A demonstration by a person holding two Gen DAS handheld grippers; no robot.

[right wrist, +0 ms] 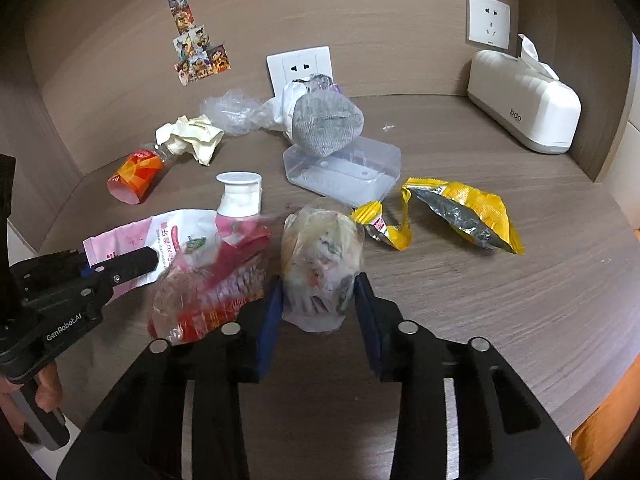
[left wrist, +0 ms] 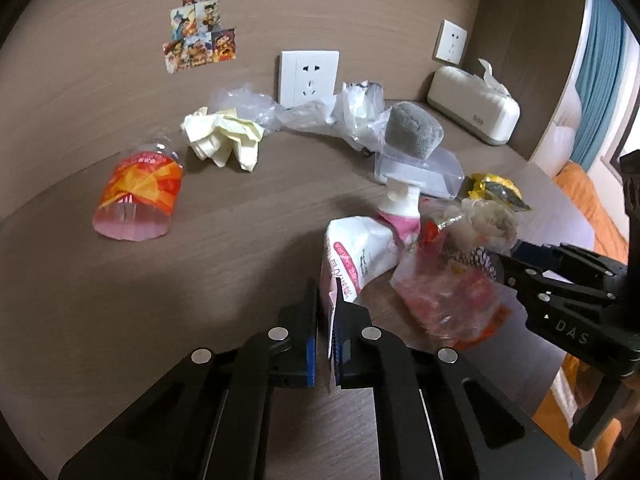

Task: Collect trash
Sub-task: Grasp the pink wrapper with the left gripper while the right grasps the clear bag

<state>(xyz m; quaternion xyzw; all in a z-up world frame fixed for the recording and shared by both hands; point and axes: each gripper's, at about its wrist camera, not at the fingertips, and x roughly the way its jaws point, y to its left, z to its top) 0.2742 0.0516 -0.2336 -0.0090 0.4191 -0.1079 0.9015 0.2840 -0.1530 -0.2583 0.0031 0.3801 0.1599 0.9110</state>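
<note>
Left wrist view
- Left gripper (left wrist: 328, 312): pinched tight on the edge of the white-and-pink pouch (left wrist: 356, 256), which lay on the wooden tabletop (left wrist: 160, 280) right in front of it.
- Next to the pouch: a red crinkly wrapper (left wrist: 448, 292) touching its right side, and a white pump bottle (left wrist: 402, 204) just behind.
- Right gripper (left wrist: 496, 264): poked in from the right edge, fingers at a clear bag of scraps (left wrist: 486, 228). Couldn't tell the grip from here.
- Further back: a cut orange bottle (left wrist: 138, 196) on its side, crumpled yellowish paper (left wrist: 224, 138), clear plastic film (left wrist: 248, 106) by the wall socket (left wrist: 309, 78).

Right wrist view
- Right gripper (right wrist: 318, 300): partly closed, both blue pads squeezing the clear bag of scraps (right wrist: 320, 256), which sat on the tabletop near the middle.
- Left gripper (right wrist: 148, 258): came in from the left, tip on the pouch (right wrist: 132, 240).
- Off to the right: a torn yellow snack bag (right wrist: 468, 212), lying apart from the clear bag.
- Behind: a grey sock (right wrist: 326, 122) resting on a clear plastic box (right wrist: 344, 172), and a white tissue box (right wrist: 524, 104) near the wall.
</note>
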